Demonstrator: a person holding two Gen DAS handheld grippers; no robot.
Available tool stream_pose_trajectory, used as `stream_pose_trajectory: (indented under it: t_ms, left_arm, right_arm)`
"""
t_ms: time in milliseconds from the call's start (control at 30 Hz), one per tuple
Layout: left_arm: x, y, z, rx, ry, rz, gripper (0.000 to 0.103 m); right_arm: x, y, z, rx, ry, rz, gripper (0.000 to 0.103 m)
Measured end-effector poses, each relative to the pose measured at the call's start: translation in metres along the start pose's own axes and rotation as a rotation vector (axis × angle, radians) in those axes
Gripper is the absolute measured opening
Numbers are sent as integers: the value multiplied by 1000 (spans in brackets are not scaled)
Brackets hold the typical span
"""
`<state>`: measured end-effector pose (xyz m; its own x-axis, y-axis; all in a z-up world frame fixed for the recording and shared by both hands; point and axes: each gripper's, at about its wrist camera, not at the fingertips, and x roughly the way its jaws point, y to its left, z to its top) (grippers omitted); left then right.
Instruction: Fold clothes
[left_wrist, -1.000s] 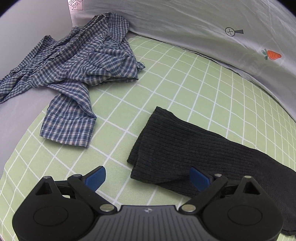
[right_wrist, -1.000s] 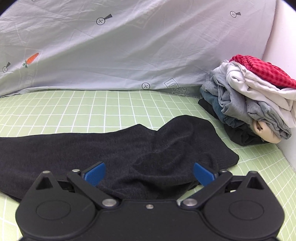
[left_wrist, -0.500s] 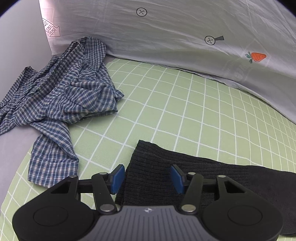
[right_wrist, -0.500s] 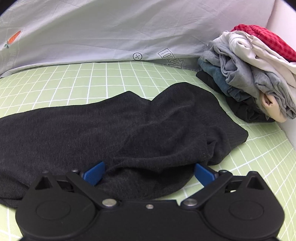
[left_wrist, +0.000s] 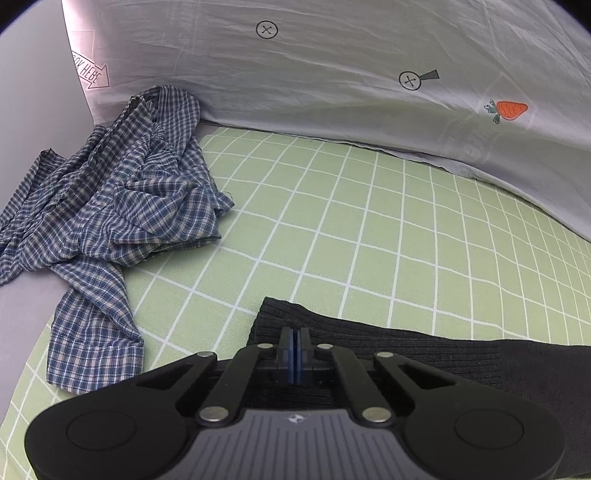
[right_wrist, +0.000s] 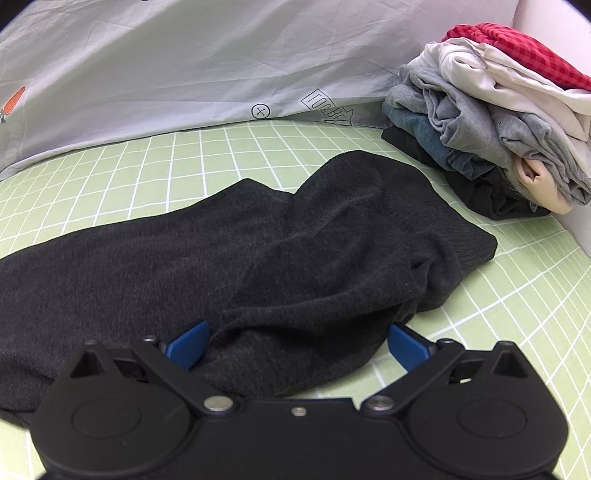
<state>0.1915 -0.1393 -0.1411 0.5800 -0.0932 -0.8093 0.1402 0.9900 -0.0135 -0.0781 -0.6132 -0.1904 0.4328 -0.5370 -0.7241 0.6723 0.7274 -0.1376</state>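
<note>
A black knit garment (left_wrist: 424, 354) lies flat on the green checked sheet (left_wrist: 369, 221). In the left wrist view my left gripper (left_wrist: 294, 350) is shut, its blue pads pressed together on the garment's ribbed end. In the right wrist view the garment's other end (right_wrist: 258, 251) is rumpled, with a ribbed band at the right. My right gripper (right_wrist: 297, 341) is open, and its two blue fingers straddle the garment's near edge with cloth bunched between them.
A crumpled blue plaid shirt (left_wrist: 122, 192) lies at the far left, half off the sheet. A pile of folded clothes (right_wrist: 498, 122) with a red checked one on top stands at the far right by a white wall. A grey printed cloth (left_wrist: 332, 74) rises behind.
My left gripper moved forward to the garment's ribbed end and closed on it. My right gripper lowered over the other end and stayed open.
</note>
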Motion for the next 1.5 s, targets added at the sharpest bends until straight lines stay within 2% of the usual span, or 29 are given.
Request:
stream_pose_trajectory:
  t_ms: [133, 200, 300, 367, 433, 500, 567, 633, 667, 833, 900, 967, 1000, 1033, 1067, 1167, 1233, 1300, 1367, 1467, 1500]
  left_arm:
    - [-12, 4, 11, -32, -44, -18, 2]
    - [-5, 4, 14, -33, -47, -14, 2]
    - [12, 7, 12, -66, 3, -11, 8]
    - [10, 15, 6, -95, 12, 11, 9]
    - [7, 22, 0, -124, 22, 33, 32]
    - [2, 31, -6, -164, 29, 33, 48]
    - [-6, 38, -16, -197, 25, 14, 56]
    - [-12, 41, -26, -206, 25, -6, 69]
    - [-12, 41, -30, -202, 31, -12, 70]
    - [-2, 31, -43, -198, 65, -52, 70]
    - [-1, 26, -44, -181, 49, -22, 69]
    - [-1, 21, -43, -159, 37, 10, 50]
    - [-1, 19, -42, -149, 34, 10, 35]
    - [-2, 19, -40, -149, 34, -24, 21]
    - [-2, 18, -38, -150, 34, -58, 21]
    - [-10, 5, -33, -128, 18, -74, 21]
    - [-18, -5, -28, -140, -4, -122, 21]
    - [-30, -20, -24, -141, -31, -213, 21]
    - [-43, -43, -20, -88, -45, -312, 21]
    - [-48, -70, -23, -4, -21, -390, 22]
    - [-50, -79, -24, 23, -13, -416, 27]
  right_arm:
    - [-6, 9, 2, -74, 2, -34, 103]
    - [-8, 13, 0, -100, -12, -43, 103]
    - [-7, 10, 0, -75, -8, -39, 103]
    - [-7, 8, 0, -68, -2, -32, 103]
    - [-7, 8, 0, -74, -4, -32, 103]
    - [-7, 9, -2, -70, -10, -40, 103]
    - [-8, 10, -4, -55, -15, -45, 103]
    - [-8, 9, -5, -37, -18, -47, 103]
    - [-7, 9, -5, -31, -18, -46, 103]
    - [-7, 6, -7, -2, -15, -35, 103]
    - [-7, 6, -8, -3, -17, -33, 103]
    - [-7, 6, -9, -5, -21, -34, 103]
    - [-7, 7, -10, -4, -22, -35, 103]
    - [-7, 6, -10, -1, -25, -34, 103]
    - [-7, 6, -11, 3, -27, -34, 103]
    - [-7, 4, -13, 21, -30, -26, 103]
    - [-7, 2, -14, 34, -29, -16, 103]
    - [-7, 0, -16, 43, -29, -7, 103]
    - [-7, -1, -18, 47, -30, 1, 103]
    - [-7, -3, -19, 58, -29, 11, 103]
    - [-7, -4, -20, 64, -27, 15, 103]
